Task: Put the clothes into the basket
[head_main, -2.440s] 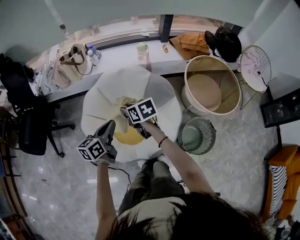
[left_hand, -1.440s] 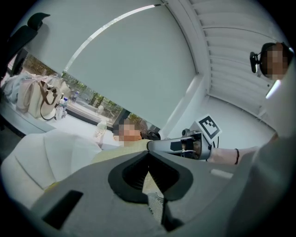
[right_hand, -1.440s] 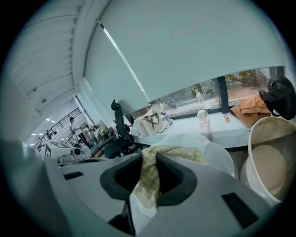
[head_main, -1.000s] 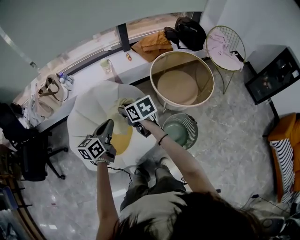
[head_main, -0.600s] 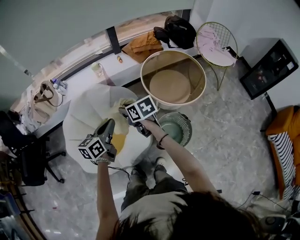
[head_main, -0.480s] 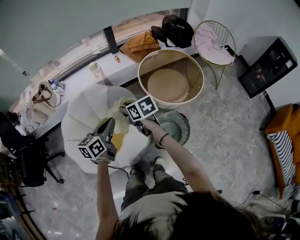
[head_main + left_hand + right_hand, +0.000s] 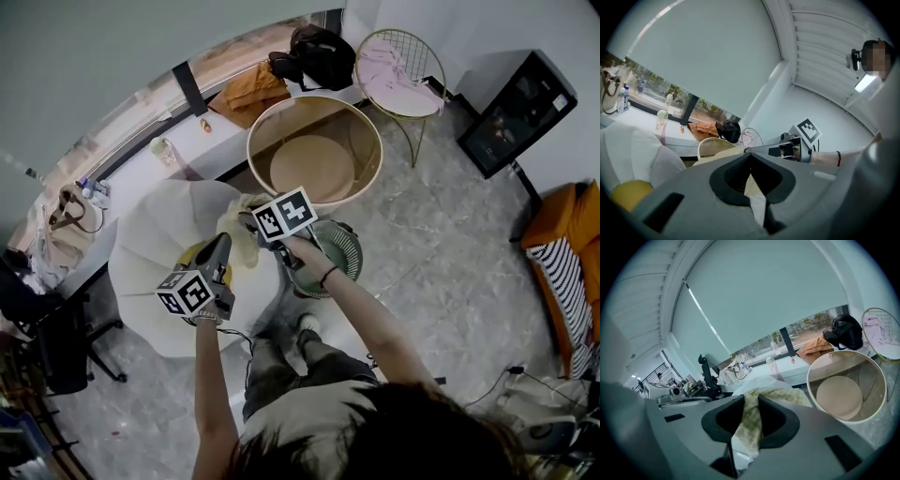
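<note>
No readable text, brand, number or sign in any view. Left gripper's marker cube [image 7: 187,296], lower left of centre in head view, and right gripper's marker cube [image 7: 284,217], at centre, carried only black-and-white square code patterns, no letters. Bottle [image 7: 165,150] at upper left: any label was too small to read.

In the head view the pale cloth [image 7: 233,225] is partly hidden by the right gripper [image 7: 251,226].

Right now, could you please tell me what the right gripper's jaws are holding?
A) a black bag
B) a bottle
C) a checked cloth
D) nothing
C: in the right gripper view, the right gripper's jaws are closed on a pale yellow checked cloth.
</note>
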`<move>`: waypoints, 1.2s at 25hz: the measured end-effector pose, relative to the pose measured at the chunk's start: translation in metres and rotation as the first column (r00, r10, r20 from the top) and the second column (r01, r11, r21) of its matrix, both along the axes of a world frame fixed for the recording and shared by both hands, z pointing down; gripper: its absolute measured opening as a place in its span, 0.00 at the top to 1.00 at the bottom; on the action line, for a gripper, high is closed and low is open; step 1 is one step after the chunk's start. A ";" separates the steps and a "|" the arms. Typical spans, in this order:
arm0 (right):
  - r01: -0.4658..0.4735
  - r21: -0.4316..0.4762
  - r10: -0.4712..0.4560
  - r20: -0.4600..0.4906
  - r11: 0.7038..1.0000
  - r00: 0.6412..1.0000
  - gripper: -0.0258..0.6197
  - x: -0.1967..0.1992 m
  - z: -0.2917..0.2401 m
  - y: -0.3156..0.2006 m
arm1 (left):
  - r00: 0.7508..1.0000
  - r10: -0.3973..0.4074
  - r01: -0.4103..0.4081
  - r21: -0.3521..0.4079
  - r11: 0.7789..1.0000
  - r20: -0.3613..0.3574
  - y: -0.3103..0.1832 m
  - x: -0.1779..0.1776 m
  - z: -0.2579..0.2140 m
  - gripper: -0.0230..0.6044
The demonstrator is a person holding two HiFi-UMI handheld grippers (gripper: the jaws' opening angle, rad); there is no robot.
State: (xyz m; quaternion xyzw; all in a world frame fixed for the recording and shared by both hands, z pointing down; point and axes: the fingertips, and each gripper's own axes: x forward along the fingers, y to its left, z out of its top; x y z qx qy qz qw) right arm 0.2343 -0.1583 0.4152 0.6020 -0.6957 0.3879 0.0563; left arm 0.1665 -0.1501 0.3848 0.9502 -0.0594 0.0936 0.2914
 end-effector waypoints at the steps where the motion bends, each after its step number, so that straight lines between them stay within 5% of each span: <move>1: -0.007 -0.002 0.007 -0.002 1.000 1.000 0.82 0.006 0.001 0.004 | 1.000 0.009 -0.009 -0.003 1.000 -0.001 0.004 0.006 0.001 0.95; 15: -0.200 -0.025 0.201 0.036 0.980 0.979 0.82 0.071 0.009 0.052 | 0.980 0.194 -0.193 -0.032 0.981 0.032 0.036 0.071 0.008 0.95; 30: -0.357 -0.084 0.362 0.047 0.930 0.931 0.82 0.119 0.030 0.110 | 0.924 0.380 -0.376 -0.078 0.924 0.050 0.079 0.127 0.024 0.95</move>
